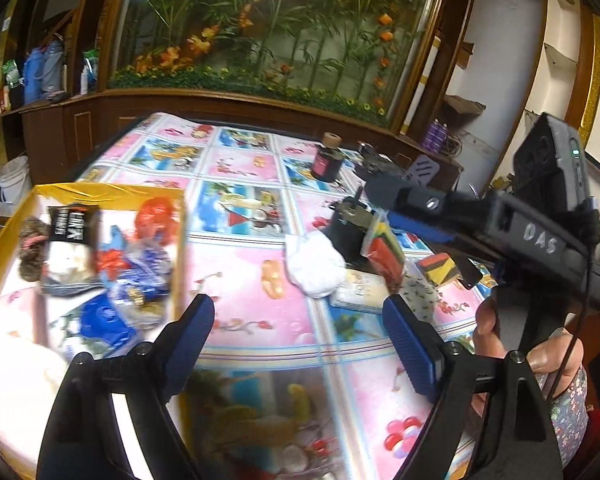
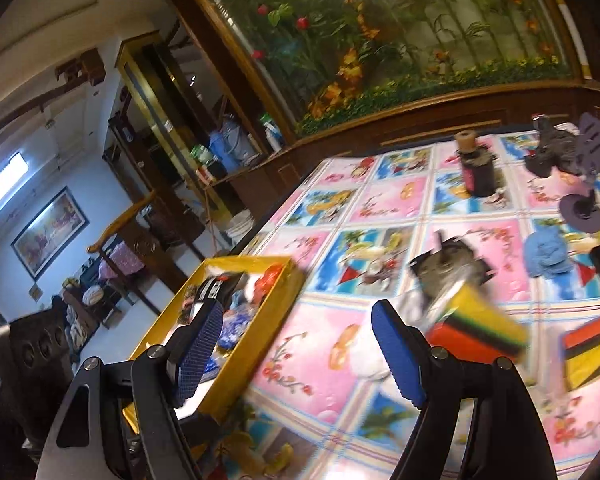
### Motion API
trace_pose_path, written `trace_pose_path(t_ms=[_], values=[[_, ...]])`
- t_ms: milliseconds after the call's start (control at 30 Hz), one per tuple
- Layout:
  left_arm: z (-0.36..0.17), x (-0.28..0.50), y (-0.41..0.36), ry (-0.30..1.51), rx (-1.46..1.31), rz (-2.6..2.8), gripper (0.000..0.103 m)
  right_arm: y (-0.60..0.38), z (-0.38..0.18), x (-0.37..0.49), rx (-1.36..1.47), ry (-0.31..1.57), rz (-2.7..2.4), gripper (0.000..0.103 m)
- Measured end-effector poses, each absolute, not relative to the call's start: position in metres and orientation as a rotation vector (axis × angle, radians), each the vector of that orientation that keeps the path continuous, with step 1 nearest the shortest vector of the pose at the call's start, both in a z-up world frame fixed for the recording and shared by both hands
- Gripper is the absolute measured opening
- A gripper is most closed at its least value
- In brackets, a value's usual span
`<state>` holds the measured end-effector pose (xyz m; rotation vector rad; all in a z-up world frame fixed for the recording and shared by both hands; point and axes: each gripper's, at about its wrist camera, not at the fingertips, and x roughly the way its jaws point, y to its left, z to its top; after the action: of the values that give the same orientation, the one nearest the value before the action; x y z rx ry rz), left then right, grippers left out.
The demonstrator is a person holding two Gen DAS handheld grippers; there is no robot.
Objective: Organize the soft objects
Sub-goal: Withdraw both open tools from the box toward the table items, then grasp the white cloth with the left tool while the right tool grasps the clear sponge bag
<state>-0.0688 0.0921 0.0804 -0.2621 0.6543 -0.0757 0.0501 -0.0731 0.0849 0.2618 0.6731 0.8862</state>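
A yellow box (image 1: 112, 191) at the table's left holds several soft items: a black-and-white pack (image 1: 70, 240), a red mesh piece (image 1: 158, 216), blue packets. It also shows in the right wrist view (image 2: 256, 328). My left gripper (image 1: 298, 344) is open and empty above the tablecloth, right of the box. My right gripper (image 2: 300, 350) is open and empty, hovering between the box and a striped sponge pack (image 2: 480, 334). Its body (image 1: 480, 216) shows in the left wrist view. A white soft bundle (image 1: 314, 266), a striped sponge (image 1: 440, 268) and a blue cloth (image 2: 548, 254) lie on the table.
A dark bottle with a cork (image 1: 327, 160) stands at the far side of the table. Black tools (image 2: 556, 152) and a purple holder (image 2: 582, 208) lie at the far right. A wooden cabinet with a flower picture (image 1: 260, 32) backs the table.
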Motion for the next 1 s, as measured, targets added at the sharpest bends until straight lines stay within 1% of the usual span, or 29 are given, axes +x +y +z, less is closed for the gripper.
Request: trace_pose_path(t_ms=[233, 400, 567, 600, 633, 667, 733, 767, 800, 900, 1000], values=[[0.063, -0.007, 0.064, 0.746, -0.279, -0.116, 0.087, -0.139, 0.094, 0.071, 0.348, 0.642, 0.784, 0.082], [0.037, 0.034, 0.065, 0.821, -0.343, -0.08, 0.087, -0.177, 0.095, 0.078, 0.398, 0.632, 0.737, 0.083], [0.021, 0.062, 0.065, 0.87, -0.372, -0.061, 0.086, -0.19, 0.094, 0.082, 0.409, 0.645, 0.721, 0.084], [0.018, 0.066, 0.063, 0.879, -0.354, -0.047, 0.084, -0.19, 0.094, 0.082, 0.407, 0.648, 0.72, 0.084], [0.015, 0.07, 0.061, 0.885, -0.336, -0.032, 0.079, -0.189, 0.093, 0.081, 0.403, 0.653, 0.718, 0.084], [0.011, 0.072, 0.06, 0.892, -0.325, -0.021, 0.057, -0.188, 0.092, 0.081, 0.397, 0.66, 0.718, 0.085], [0.01, 0.07, 0.062, 0.874, -0.305, -0.009, 0.042, -0.183, 0.088, 0.083, 0.385, 0.674, 0.71, 0.085], [0.009, 0.069, 0.065, 0.872, -0.302, -0.005, 0.026, -0.182, 0.086, 0.084, 0.382, 0.681, 0.706, 0.086], [0.007, 0.067, 0.068, 0.871, -0.309, -0.004, 0.022, -0.18, 0.084, 0.085, 0.376, 0.691, 0.702, 0.086], [0.009, 0.056, 0.084, 0.841, -0.36, 0.007, 0.022, -0.172, 0.075, 0.09, 0.339, 0.725, 0.689, 0.086], [0.021, 0.042, 0.093, 0.773, -0.367, 0.012, 0.022, -0.153, 0.062, 0.096, 0.241, 0.783, 0.718, 0.086]])
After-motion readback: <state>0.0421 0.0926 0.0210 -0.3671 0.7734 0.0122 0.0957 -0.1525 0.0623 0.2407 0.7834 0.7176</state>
